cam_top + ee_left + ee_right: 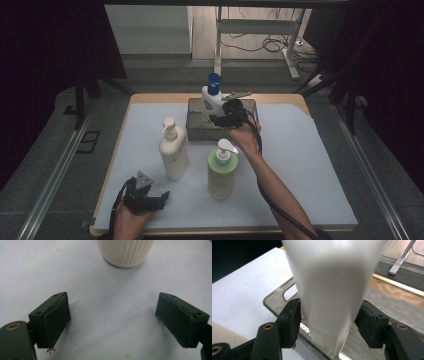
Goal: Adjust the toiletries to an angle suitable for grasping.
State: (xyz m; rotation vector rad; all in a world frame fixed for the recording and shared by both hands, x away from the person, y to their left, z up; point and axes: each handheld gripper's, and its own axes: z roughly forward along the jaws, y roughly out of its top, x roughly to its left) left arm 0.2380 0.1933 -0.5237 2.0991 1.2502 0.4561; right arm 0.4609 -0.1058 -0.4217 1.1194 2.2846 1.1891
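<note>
A white bottle with a blue pump (212, 99) stands tilted over the dark grey tray (196, 131) at the back of the table. My right gripper (220, 119) is shut on its body. In the right gripper view both pads press the bottle's (332, 290) white sides, my right gripper (329, 322) low on it, with the tray's rim (277, 298) below. I cannot tell whether its base touches the tray. My left gripper (162, 199) rests near the front left edge, open and holding nothing. My left gripper (112, 322) faces the ribbed base of a cream bottle (126, 251).
A cream pump bottle (173, 152) and a pale green pump bottle (222, 172) stand upright in the middle of the white mat (310, 165), in front of the tray. The right forearm reaches past the green bottle. Dark curtains and metal rails border the table.
</note>
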